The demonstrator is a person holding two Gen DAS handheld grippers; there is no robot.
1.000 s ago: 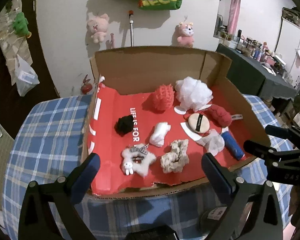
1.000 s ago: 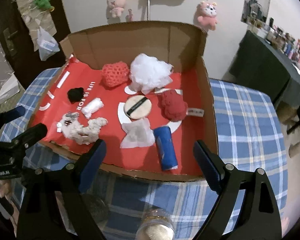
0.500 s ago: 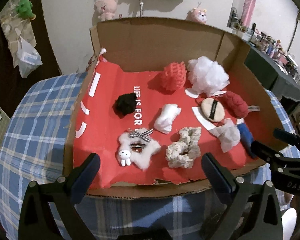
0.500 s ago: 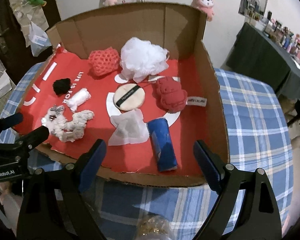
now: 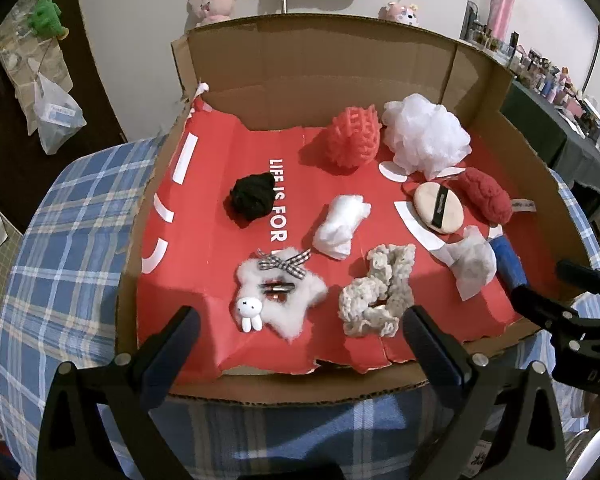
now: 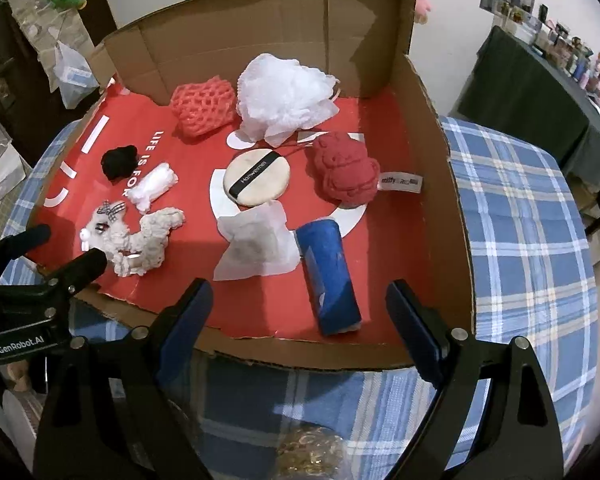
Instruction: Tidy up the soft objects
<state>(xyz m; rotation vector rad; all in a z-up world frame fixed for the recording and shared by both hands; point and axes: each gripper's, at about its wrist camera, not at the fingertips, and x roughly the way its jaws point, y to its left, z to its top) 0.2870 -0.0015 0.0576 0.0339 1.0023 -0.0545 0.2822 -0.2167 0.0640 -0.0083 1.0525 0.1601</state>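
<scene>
Blue roll (image 6: 330,280) between right claw (image 6: 298,312) tips — untouched, claw agape

Cardboard box (image 5: 340,64): tall back and right walls; low near edge. Bare red floor along left edge; soft items crowd centre and right

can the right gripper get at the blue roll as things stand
Probably yes. The right gripper has its jaws open and empty just over the low front wall of the cardboard box, and the blue roll lies right ahead of it. Nothing covers it; the white tissue only meets its far end.
</scene>
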